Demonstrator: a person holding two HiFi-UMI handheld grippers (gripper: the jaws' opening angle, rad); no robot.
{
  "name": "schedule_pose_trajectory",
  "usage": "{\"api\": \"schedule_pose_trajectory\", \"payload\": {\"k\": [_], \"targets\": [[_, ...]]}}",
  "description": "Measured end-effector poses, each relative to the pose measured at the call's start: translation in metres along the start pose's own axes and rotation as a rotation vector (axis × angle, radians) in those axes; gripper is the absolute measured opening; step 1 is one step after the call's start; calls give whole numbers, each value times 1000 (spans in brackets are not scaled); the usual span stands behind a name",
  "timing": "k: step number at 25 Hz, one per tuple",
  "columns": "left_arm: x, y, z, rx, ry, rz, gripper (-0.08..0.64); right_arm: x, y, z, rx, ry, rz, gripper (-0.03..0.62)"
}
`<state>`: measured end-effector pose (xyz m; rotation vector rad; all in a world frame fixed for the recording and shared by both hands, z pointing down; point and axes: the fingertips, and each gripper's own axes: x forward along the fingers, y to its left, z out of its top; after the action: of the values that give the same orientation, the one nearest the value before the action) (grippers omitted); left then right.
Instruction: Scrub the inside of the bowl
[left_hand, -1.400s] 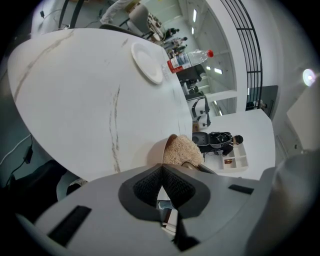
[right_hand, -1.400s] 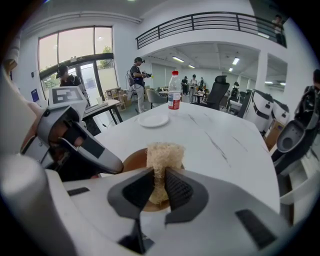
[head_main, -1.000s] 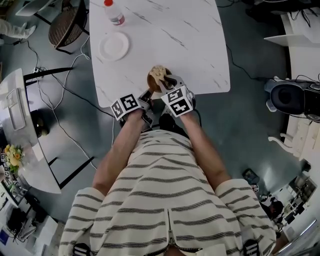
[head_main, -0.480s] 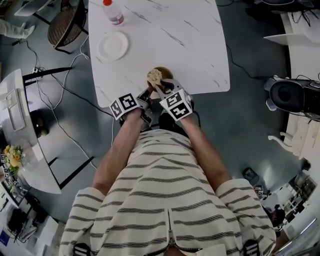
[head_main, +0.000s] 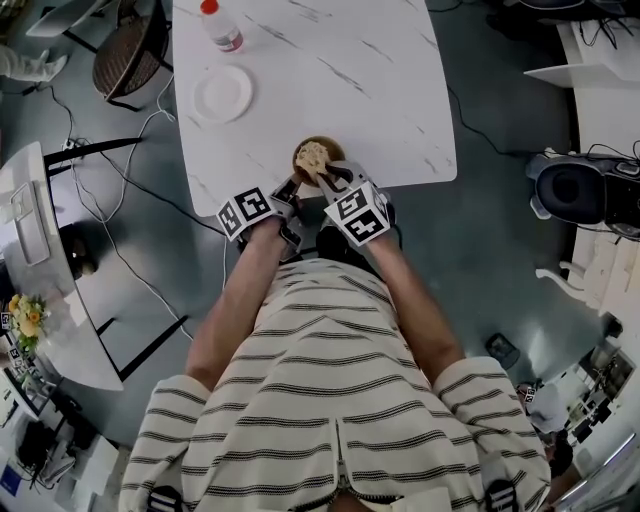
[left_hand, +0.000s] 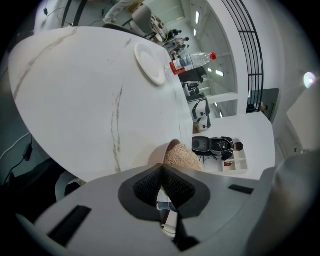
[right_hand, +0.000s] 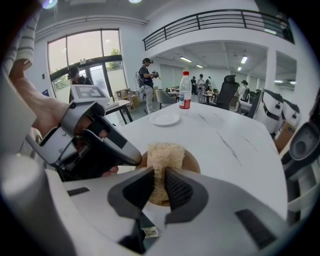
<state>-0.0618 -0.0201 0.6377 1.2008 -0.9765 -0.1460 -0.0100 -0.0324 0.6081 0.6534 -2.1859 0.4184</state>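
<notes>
A brown bowl (head_main: 331, 150) stands near the front edge of the white marble table (head_main: 380, 90). A tan fibrous scrub pad (head_main: 313, 156) sits inside it. My right gripper (head_main: 322, 172) is shut on the pad's near end, and the pad (right_hand: 163, 156) pokes out past the jaws into the bowl (right_hand: 192, 162). My left gripper (head_main: 293, 183) is at the bowl's left rim. Its jaws are pressed together right at the rim (left_hand: 159, 154), with the pad (left_hand: 183, 157) showing just beyond. From the right gripper view, the left gripper's tip (right_hand: 131, 159) touches the rim.
A white plate (head_main: 222, 93) lies farther back on the left of the table, and a clear bottle with a red cap (head_main: 220, 26) lies beyond it. The table's front edge (head_main: 400, 181) runs just under the grippers. Cables and a chair are on the floor at left.
The scrub pad has shifted slightly inside the bowl with the right gripper. The left gripper has stayed at the rim.
</notes>
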Motion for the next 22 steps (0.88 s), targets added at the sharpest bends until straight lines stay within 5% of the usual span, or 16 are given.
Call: {"api": "schedule_pose_trajectory", "payload": {"k": [22], "targets": [[-1,0,-3,18,7,0,8,4,-26,3,17,-7,-67,71]]}}
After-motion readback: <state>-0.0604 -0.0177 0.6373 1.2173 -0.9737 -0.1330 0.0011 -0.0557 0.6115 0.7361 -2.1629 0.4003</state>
